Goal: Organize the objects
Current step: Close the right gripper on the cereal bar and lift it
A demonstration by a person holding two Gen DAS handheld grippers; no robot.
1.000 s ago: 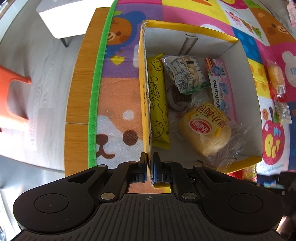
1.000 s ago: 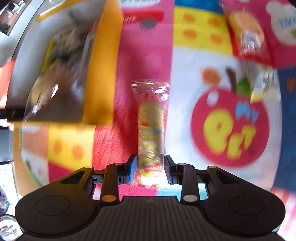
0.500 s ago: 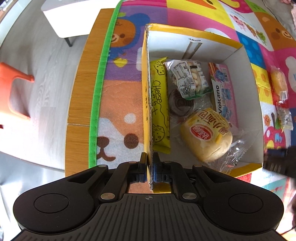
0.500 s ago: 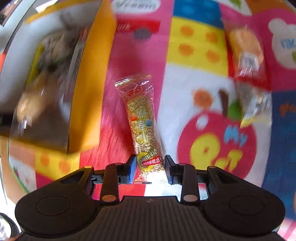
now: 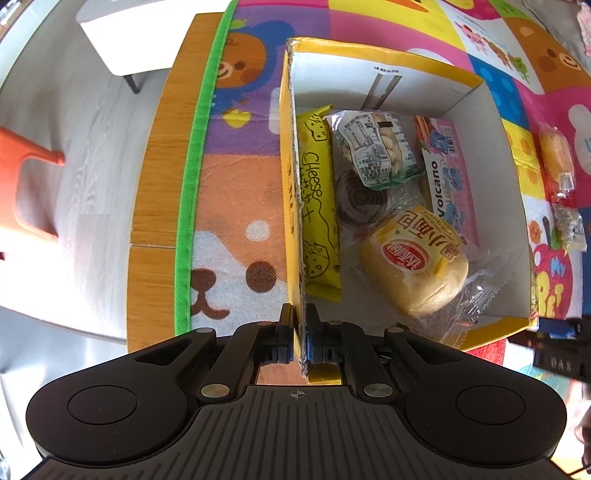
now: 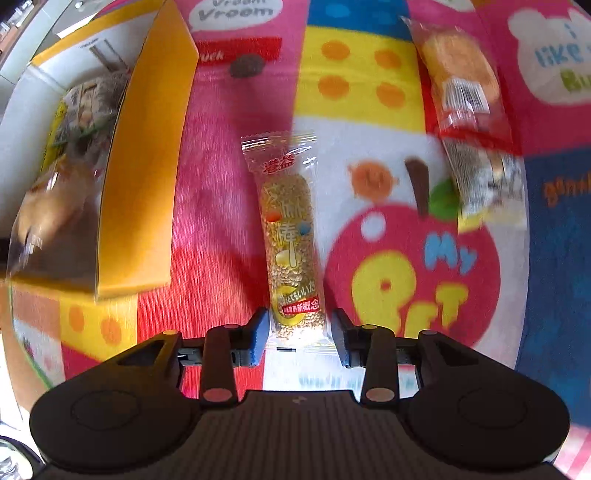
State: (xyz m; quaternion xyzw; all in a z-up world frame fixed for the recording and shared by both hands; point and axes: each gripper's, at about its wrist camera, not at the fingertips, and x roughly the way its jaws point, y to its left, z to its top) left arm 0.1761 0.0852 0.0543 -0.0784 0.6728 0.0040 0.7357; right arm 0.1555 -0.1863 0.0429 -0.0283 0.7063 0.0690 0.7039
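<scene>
My left gripper (image 5: 300, 334) is shut on the left wall of the yellow cardboard box (image 5: 291, 192). The box holds a yellow cheese bar (image 5: 318, 206), a green-edged snack bag (image 5: 376, 151), a pink Volcano pack (image 5: 448, 184), a dark swirl cake (image 5: 360, 201) and a wrapped bun (image 5: 417, 264). My right gripper (image 6: 300, 332) is open, its jaws on either side of the near end of a sesame bar packet (image 6: 291, 240) that lies on the mat to the right of the box (image 6: 140, 166). The right gripper also shows in the left wrist view (image 5: 561, 343).
A wrapped orange cake (image 6: 461, 77) and a small grain snack packet (image 6: 484, 177) lie on the colourful mat (image 6: 406, 258) to the right; both show in the left wrist view too. The table's wooden edge (image 5: 159, 166) runs left of the box, with floor, an orange chair (image 5: 22, 184) and a white stool (image 5: 147, 33) beyond.
My right gripper has swung and come up square behind the sesame bar, its jaws spread a little wider around the packet's near end. My left gripper keeps its hold on the box wall.
</scene>
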